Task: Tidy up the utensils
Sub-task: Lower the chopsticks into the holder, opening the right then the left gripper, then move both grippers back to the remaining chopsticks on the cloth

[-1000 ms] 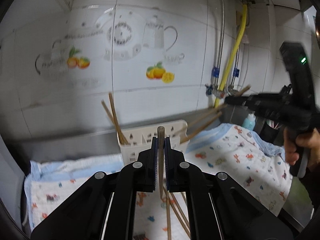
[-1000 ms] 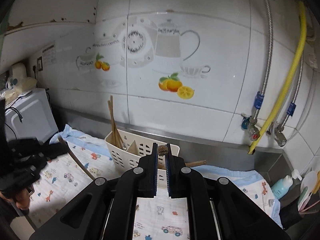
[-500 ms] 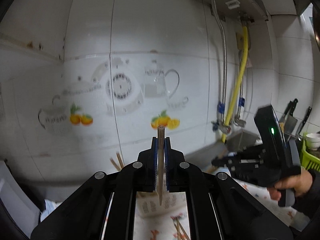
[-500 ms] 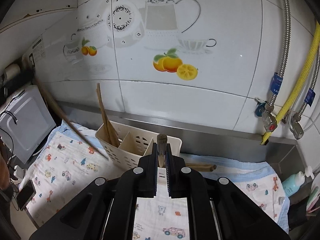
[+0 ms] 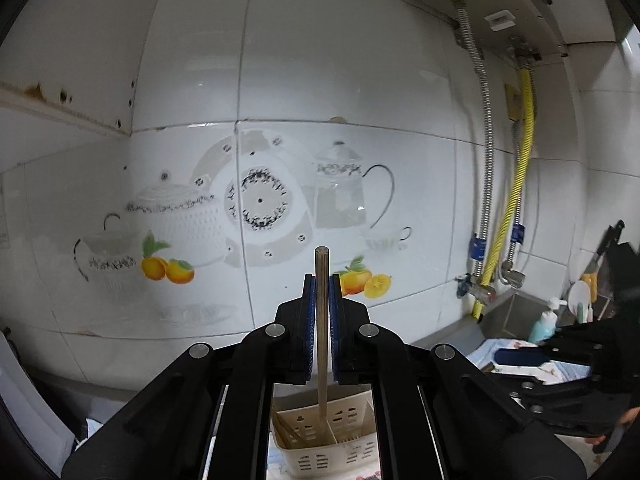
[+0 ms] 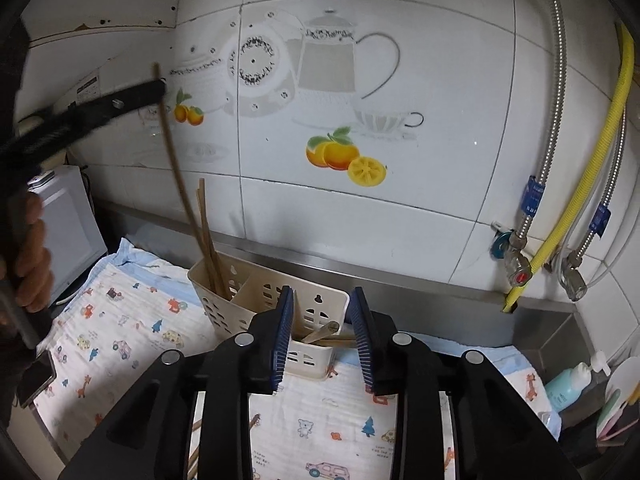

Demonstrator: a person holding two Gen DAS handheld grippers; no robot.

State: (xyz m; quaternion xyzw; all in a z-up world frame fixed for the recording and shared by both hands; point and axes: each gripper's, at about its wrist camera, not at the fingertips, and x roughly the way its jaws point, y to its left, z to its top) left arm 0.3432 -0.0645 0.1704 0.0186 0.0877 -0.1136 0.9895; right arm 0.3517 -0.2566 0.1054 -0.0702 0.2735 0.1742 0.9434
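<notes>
A second ago the right gripper (image 6: 320,330) was clamped on a chopstick over the cloth; now its blue pads stand wide apart with nothing between them, and that stick (image 6: 321,333) lies tilted in the right-hand compartment of the cream utensil caddy (image 6: 256,300). The left gripper (image 5: 321,320) has risen from low over the cloth to well above the caddy, and its jaws remain pinched on a single brown chopstick (image 5: 321,320).

The patterned cloth (image 6: 120,344), white with small cartoon animals and cars, covers the counter below the tiled wall (image 6: 400,208). The caddy, slotted plastic with a divider, stands at the far edge of the cloth near the wall. In the left wrist view the held chopstick runs upright, its lower tip down in the caddy. Two more chopsticks (image 6: 206,232) lean in the left compartment.
</notes>
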